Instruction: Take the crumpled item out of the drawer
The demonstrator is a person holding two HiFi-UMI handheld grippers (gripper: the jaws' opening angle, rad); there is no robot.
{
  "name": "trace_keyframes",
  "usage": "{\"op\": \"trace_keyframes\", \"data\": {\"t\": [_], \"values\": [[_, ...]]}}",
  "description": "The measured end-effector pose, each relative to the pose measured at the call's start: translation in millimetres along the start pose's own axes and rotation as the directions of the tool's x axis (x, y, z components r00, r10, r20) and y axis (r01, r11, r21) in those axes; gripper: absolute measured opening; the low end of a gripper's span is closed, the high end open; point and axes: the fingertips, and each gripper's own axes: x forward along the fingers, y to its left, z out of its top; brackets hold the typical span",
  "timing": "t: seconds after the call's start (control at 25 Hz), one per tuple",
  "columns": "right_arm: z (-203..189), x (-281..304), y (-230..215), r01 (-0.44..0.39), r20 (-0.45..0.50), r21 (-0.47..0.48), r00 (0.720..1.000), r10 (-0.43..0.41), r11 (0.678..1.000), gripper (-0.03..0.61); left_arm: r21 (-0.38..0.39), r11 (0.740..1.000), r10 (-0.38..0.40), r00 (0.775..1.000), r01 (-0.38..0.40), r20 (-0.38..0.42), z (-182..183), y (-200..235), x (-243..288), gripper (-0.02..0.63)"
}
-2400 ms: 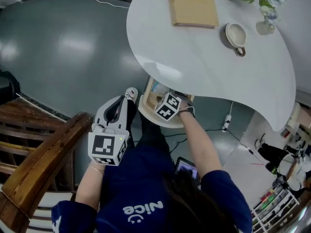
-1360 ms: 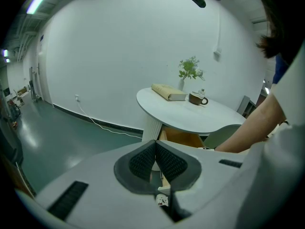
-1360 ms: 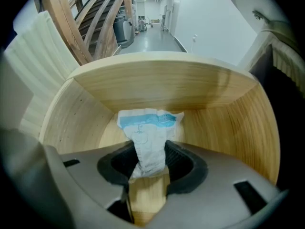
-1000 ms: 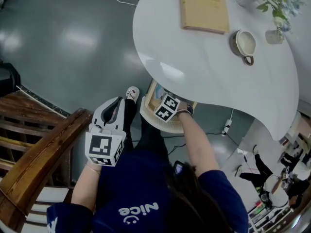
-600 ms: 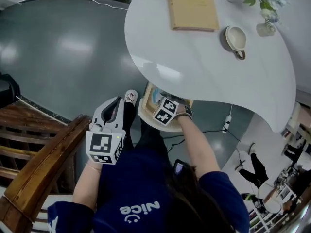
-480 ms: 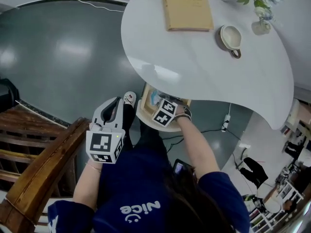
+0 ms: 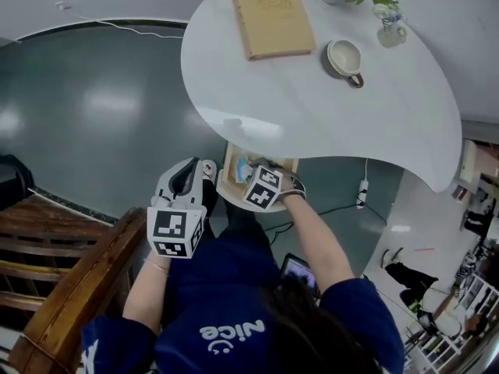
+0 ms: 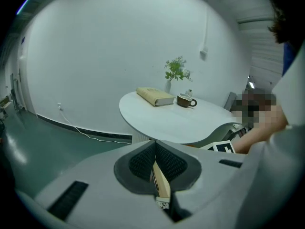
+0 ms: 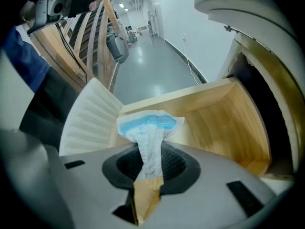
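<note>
Crumpled item (image 9: pixel 150 125) tight between right jaws

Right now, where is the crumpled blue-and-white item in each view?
Head view: crumpled item over the open drawer, just below the white table.
Left gripper view: not in it.
Right gripper view: centre, pinched between the jaws.
Shared landmark: the white table.

hand-held grippers (image 8: pixel 155 162) (image 9: pixel 150 160): two counted
desk (image 7: pixel 312 111): one
book (image 7: pixel 271 15): one
cup (image 7: pixel 344 57): one
plant (image 8: pixel 176 69): one
drawer (image 9: pixel 224 120): one
crumpled item (image 9: pixel 147 125): one

Navy short-sleeved shirt (image 7: pixel 226 287), white lettering and smiley; dark wristband (image 7: pixel 295 187)
</note>
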Motion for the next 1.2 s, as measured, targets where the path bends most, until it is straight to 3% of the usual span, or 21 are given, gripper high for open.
{"op": "trace_keyframes", "data": {"t": [0.16,0.48,0.84,1.04,1.2], "values": [[5.6,-14.1,6.2,0.006,0.017,0.012,1.000,-0.006,1.000,0.087,0.013,1.000,-0.018,1.000,0.018,0.002,4.2,-2.1,-0.7,0.005],[14.9,-48.7,11.6,0.026,0.098,0.140,0.994,-0.040,0.990,0.087,0.041,0.997,-0.069,0.998,0.069,-0.005,6.6,-13.7,-0.5,0.005],[21.6,-94.0,16.4,0.035,0.208,0.319,0.972,-0.106,0.947,0.087,0.070,0.989,-0.133,0.991,0.133,0.002,15.5,-24.1,0.2,0.005],[28.1,-123.1,21.6,0.043,0.278,0.381,0.947,-0.158,0.924,0.089,0.087,0.983,-0.161,0.987,0.160,0.016,25.4,-31.1,0.0,0.005],[32.8,-144.6,22.0,0.028,0.332,0.468,0.921,-0.205,0.883,0.089,0.110,0.978,-0.179,0.984,0.175,0.023,32.0,-37.6,0.2,0.005]]}}
